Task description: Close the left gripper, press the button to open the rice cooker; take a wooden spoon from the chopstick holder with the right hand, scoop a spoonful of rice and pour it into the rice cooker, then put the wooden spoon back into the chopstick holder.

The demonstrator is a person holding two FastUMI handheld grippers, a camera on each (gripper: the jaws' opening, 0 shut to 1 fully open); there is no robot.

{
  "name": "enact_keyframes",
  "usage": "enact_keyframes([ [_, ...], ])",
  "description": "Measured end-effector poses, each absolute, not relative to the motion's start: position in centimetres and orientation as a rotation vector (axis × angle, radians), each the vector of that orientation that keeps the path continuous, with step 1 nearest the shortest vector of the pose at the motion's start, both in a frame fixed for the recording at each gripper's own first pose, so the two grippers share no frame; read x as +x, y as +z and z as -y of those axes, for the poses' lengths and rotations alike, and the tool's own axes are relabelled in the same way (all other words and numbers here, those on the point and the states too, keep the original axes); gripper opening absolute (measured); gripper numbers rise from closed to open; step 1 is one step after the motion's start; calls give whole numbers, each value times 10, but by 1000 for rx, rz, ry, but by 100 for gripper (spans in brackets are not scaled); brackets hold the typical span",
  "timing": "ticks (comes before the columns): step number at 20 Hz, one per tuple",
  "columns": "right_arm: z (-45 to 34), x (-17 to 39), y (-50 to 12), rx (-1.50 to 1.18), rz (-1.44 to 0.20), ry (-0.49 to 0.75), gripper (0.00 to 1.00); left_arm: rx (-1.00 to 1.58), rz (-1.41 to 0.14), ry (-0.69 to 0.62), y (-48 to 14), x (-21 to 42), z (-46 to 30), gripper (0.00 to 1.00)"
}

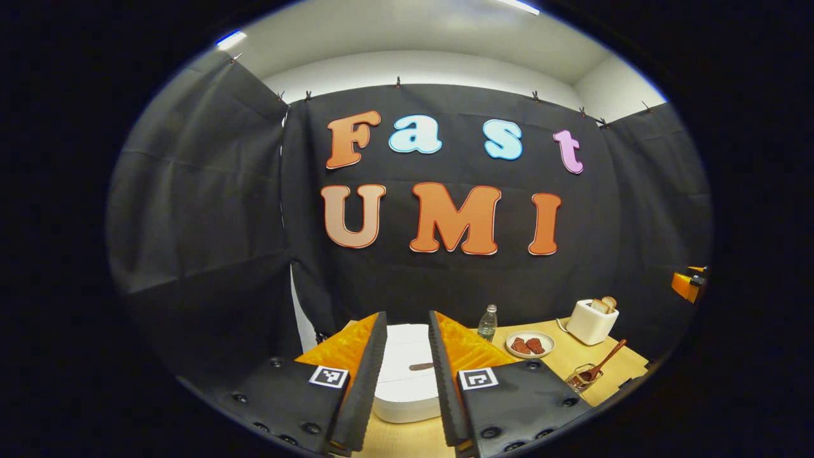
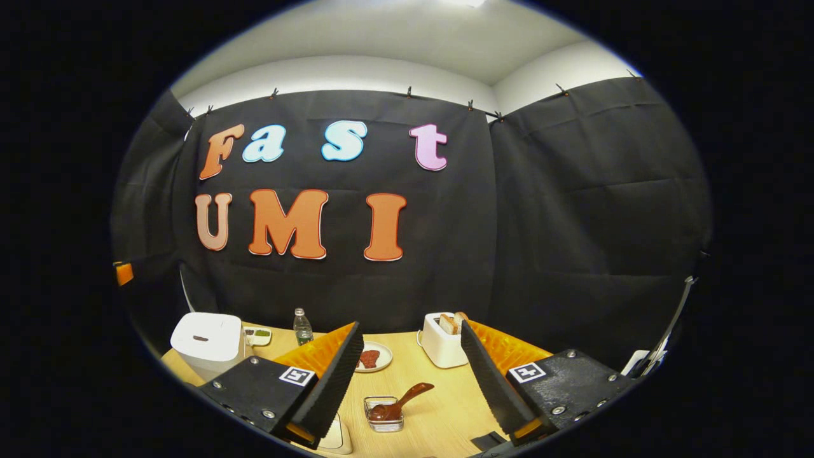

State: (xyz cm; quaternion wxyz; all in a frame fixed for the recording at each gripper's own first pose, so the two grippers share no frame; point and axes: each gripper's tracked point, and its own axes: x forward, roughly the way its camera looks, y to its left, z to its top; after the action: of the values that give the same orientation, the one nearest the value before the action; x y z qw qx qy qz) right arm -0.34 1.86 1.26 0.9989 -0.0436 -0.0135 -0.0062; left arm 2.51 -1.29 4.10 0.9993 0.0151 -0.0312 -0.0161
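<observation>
Hovering above the wooden table (image 1: 610,372), the left gripper (image 1: 407,375) is holding its fingers apart with the closed white rice cooker (image 1: 407,375) framed between them. Right of the cooker, the wooden spoon (image 2: 397,404) is resting in the wire chopstick holder (image 2: 383,413). The right gripper (image 2: 413,381) is spreading wide above that holder, gripping nothing.

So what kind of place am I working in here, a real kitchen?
Likely a staged kitchen booth, not a real one: black cloth walls around a wooden table holding a rice cooker and a toaster.
</observation>
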Motion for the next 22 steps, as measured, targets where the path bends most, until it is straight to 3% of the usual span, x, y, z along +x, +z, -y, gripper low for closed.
enact_keyframes([
  [1,-17,-2,11,-92,22,-16,95,32,70,-15,40,31,6,53],
  [3,-14,0,12,-92,24,-24,95,31,60,10,42,40,-1,11],
  [5,-14,2,12,-91,23,-23,95,23,42,4,40,43,3,6],
  [15,-3,7,9,-127,5,-54,95,27,-41,-92,0,132,37,5],
  [22,7,3,0,-111,-28,-82,95,19,-198,-103,-72,190,42,5],
])
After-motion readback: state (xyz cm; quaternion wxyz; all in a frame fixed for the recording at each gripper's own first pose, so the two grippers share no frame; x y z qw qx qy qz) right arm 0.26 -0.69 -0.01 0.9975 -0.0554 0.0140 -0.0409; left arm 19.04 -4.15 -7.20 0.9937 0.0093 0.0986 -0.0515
